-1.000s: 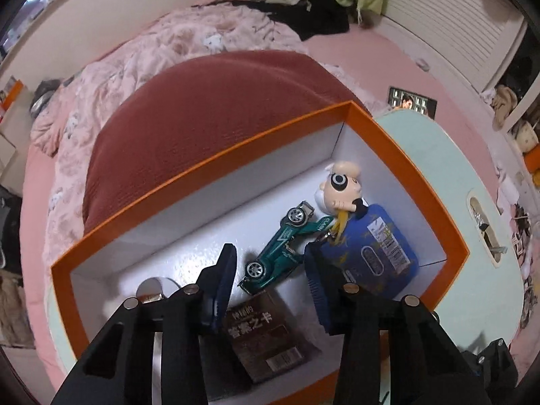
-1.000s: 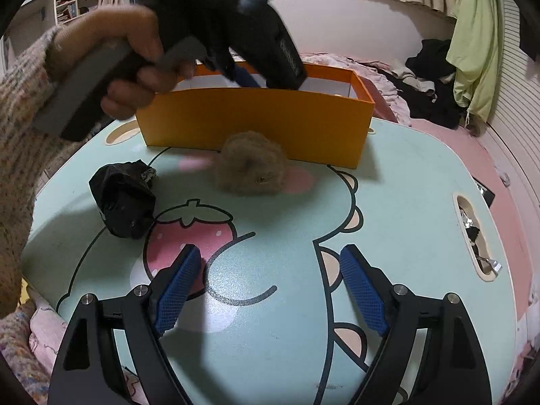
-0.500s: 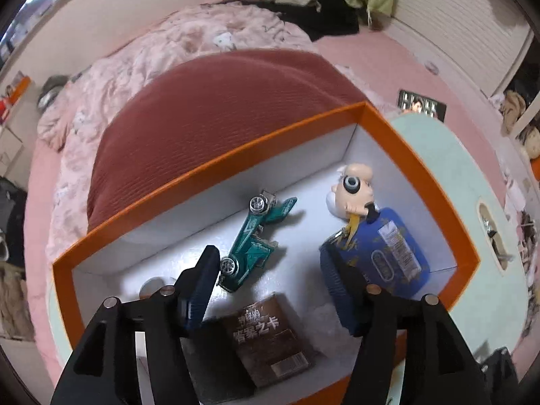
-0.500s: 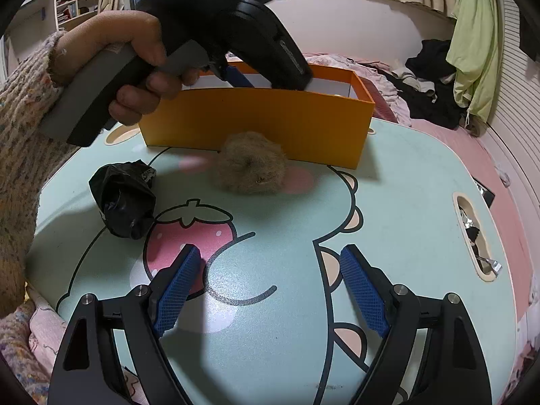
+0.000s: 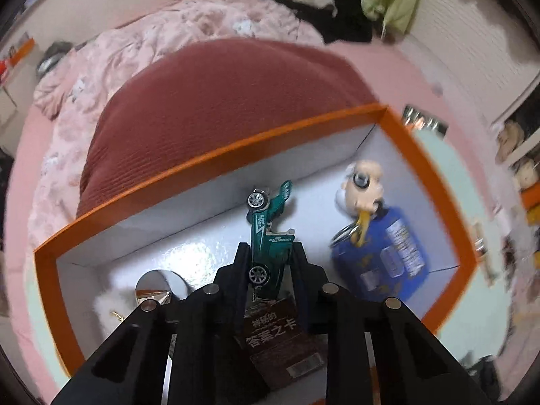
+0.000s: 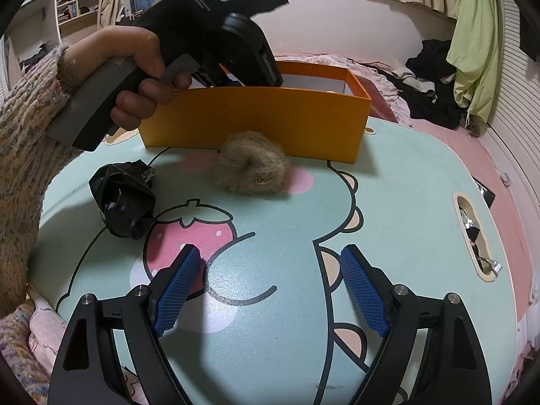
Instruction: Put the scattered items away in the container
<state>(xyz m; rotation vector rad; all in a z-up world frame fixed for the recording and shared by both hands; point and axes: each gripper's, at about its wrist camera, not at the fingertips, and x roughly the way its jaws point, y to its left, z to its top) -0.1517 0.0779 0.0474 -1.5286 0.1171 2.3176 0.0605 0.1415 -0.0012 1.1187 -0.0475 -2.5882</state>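
Observation:
The orange box (image 5: 216,155) holds a green toy car (image 5: 270,236) lying on its side, nose against the far wall. My left gripper (image 5: 268,253) is closing, and its fingers stand tight against both sides of the car's rear. Also in the box are a cartoon keychain figure (image 5: 362,182), a blue pack (image 5: 388,263) and a brown card box (image 5: 280,341). On the table in front of the box (image 6: 256,121) lie a tan furry ball (image 6: 251,168) and a crumpled black bag (image 6: 123,202). My right gripper (image 6: 270,287) hovers open over the table, holding nothing.
A person's hand (image 6: 135,67) in a knit sleeve holds the left gripper over the box's left end. A slot with metal bits (image 6: 474,236) sits near the table's right edge. A red cushion (image 5: 219,101) and a pink bed lie behind the box.
The left gripper opened and the car dropped onto its side in the box. The fingers then came together at the car's rear, and the car swung straighter. The right gripper stayed still.

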